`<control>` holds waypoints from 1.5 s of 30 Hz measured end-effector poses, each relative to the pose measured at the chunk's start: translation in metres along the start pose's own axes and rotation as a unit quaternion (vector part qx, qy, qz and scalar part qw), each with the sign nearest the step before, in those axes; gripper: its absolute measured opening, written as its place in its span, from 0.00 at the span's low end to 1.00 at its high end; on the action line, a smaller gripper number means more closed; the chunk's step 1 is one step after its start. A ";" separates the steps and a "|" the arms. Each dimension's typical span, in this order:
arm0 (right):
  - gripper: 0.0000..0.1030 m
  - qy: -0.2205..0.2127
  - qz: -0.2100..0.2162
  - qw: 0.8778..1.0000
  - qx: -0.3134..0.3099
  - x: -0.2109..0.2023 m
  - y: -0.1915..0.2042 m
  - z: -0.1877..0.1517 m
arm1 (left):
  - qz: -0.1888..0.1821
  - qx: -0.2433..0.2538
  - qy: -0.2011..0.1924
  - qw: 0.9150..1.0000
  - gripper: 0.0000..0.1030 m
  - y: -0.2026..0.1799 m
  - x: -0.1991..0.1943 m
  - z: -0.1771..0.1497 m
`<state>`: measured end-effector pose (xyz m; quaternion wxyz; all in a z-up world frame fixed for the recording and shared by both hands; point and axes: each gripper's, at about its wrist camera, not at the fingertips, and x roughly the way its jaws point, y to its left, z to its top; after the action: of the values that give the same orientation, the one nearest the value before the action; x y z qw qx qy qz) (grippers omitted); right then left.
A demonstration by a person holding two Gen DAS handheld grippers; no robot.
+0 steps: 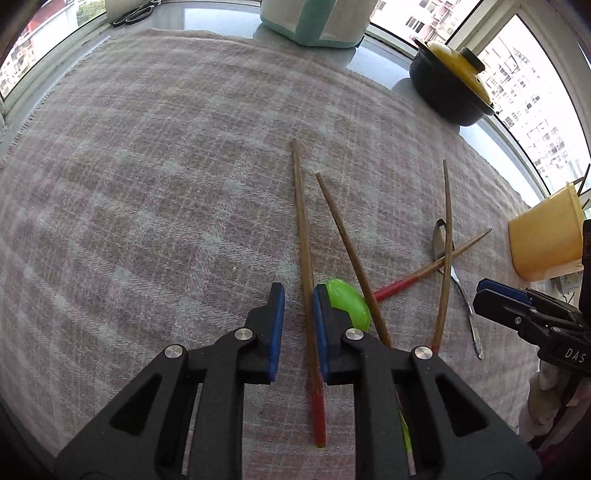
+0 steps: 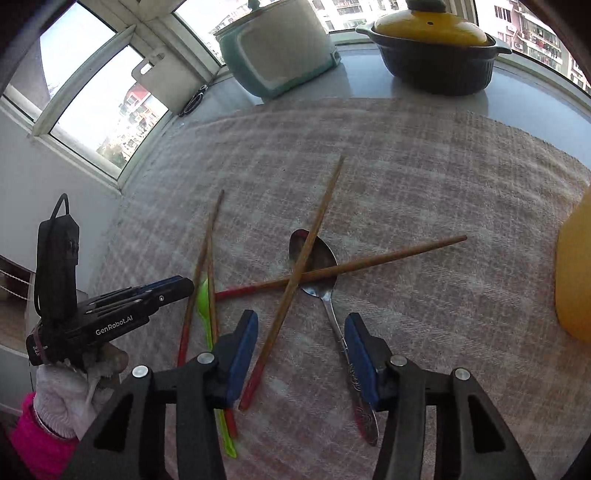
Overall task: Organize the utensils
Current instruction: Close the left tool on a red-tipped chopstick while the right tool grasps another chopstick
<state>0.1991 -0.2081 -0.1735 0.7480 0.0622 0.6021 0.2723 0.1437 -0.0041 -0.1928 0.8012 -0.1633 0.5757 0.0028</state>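
Several wooden chopsticks with red ends, a green plastic spoon (image 1: 349, 301) and a metal spoon (image 2: 319, 269) lie on a checked cloth (image 1: 147, 184). My left gripper (image 1: 298, 295) is open, its jaws on either side of one chopstick (image 1: 304, 258), not touching it as far as I can tell. My right gripper (image 2: 301, 325) is open and empty above the crossed chopsticks (image 2: 291, 284) and the metal spoon's handle. The left gripper also shows in the right wrist view (image 2: 173, 286), low over the green spoon (image 2: 205, 306).
A yellow plastic cup (image 1: 546, 240) stands at the right edge of the cloth. A dark pot with a yellow lid (image 2: 436, 48) and a teal-and-white appliance (image 2: 277, 48) stand at the back by the windows. Scissors (image 1: 133, 14) lie at the far left.
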 end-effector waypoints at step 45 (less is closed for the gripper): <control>0.04 0.038 -0.008 0.999 0.028 0.041 0.010 0.022 | -0.021 -0.014 -0.008 1.000 0.04 0.015 -0.003 0.016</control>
<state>0.2212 -0.1746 -0.1986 0.7248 0.0676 0.6379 0.2514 0.1542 0.0144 -0.1894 0.8031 -0.1871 0.5658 -0.0046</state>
